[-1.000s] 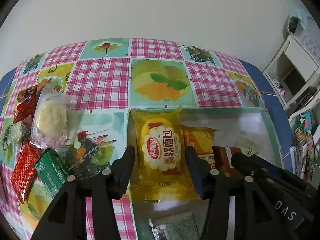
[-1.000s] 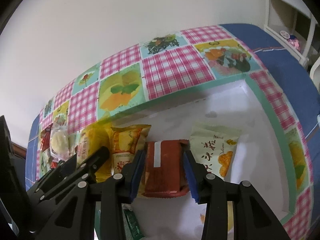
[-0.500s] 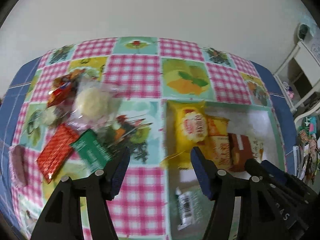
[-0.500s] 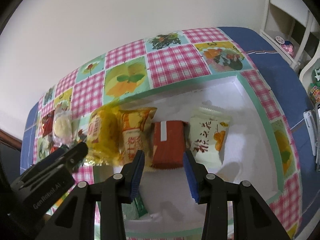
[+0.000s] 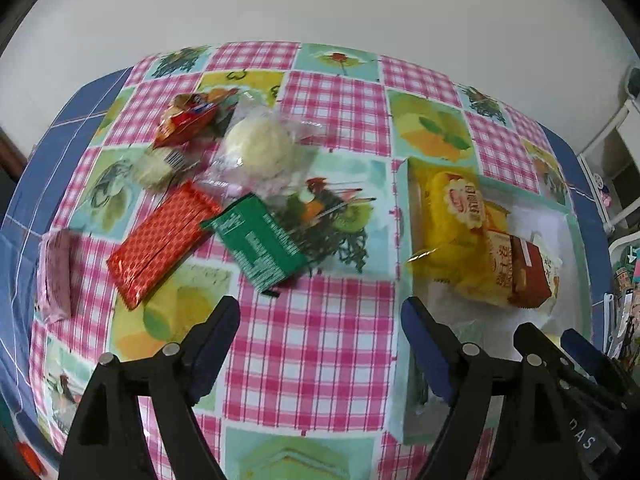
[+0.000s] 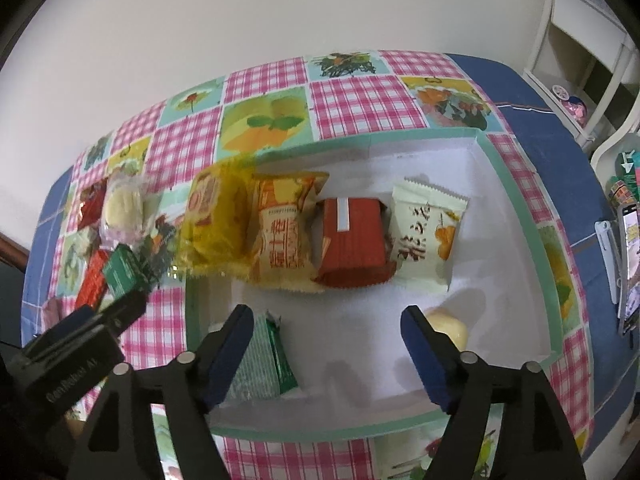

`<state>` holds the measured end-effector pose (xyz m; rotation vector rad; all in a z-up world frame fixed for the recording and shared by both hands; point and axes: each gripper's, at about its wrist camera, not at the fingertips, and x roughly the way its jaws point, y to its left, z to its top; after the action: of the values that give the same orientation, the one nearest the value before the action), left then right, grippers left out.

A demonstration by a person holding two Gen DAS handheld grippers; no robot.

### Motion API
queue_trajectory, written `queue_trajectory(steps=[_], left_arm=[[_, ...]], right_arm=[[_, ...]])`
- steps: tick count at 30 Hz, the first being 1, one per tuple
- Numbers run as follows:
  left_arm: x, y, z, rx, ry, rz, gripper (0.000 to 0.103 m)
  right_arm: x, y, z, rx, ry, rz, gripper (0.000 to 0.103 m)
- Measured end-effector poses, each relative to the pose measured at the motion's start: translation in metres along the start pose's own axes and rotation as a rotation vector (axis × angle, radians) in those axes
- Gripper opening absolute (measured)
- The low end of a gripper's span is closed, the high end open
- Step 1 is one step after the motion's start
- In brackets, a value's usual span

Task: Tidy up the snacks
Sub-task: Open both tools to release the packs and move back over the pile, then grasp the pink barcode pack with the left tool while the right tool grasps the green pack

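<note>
On the checked tabletop (image 5: pixel 312 344) — white box (image 6: pixel 516 216) with a mint-green rim, standing at the right side. Contents, back row, left to right: yellow bread packet (image 6: pixel 216 224), orange packet (image 6: pixel 280 236), red packet (image 6: pixel 352 240), cream packet (image 6: pixel 428 236), overlapping edge to edge. Front of box: green packet (image 6: pixel 264 364) and a pale round bun (image 6: pixel 448 328), lying loose.

Still outside, clustered at the left of the tabletop: red patterned bar (image 5: pixel 164 240), dark green packet (image 5: pixel 260 248), wrapped round cake (image 5: pixel 260 148), orange-red bag (image 5: pixel 184 120), a small pale item (image 5: pixel 156 164) under it, pink packet (image 5: pixel 58 276) near the blue edge.

Left gripper (image 5: pixel 320 320): jaws just opening, wide apart, nothing between them, above bare cloth between cluster and box. Right gripper (image 6: pixel 328 328): jaws likewise just opening, empty, over the box floor.

Progress, by judgement: about half filed. Open room — the right part of the box floor is free; bare checked cloth lies before the loose cluster.
</note>
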<state>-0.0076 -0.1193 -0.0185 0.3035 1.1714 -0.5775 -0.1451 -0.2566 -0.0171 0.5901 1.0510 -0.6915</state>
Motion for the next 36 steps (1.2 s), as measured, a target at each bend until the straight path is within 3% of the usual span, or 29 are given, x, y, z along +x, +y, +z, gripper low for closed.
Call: queue_trajectory(steps=[6, 9, 13, 26, 32, 36], left_arm=[[-0.005, 0.009, -0.013, 0.005, -0.017, 0.052, 0.087], [-0.007, 0.016, -0.016, -0.014, -0.027, 0.072, 0.1], [-0.011, 0.027, -0.022, -0.04, -0.036, 0.087, 0.1], [-0.01, 0.055, -0.018, -0.083, -0.053, 0.134, 0.1], [-0.013, 0.086, -0.011, -0.166, -0.069, 0.174, 0.1], [-0.017, 0.106, -0.008, -0.209, -0.08, 0.216, 0.1]], right_arm=[[-0.001, 0.004, -0.011, -0.004, 0.001, 0.005, 0.095], [-0.002, 0.005, -0.015, -0.005, -0.002, 0.01, 0.098], [-0.003, 0.008, -0.019, -0.014, -0.002, 0.011, 0.103], [-0.004, 0.039, -0.023, -0.066, -0.068, 0.07, 0.103], [-0.001, 0.064, -0.024, -0.078, -0.088, 0.145, 0.103], [0.004, 0.078, -0.026, -0.099, -0.084, 0.14, 0.103]])
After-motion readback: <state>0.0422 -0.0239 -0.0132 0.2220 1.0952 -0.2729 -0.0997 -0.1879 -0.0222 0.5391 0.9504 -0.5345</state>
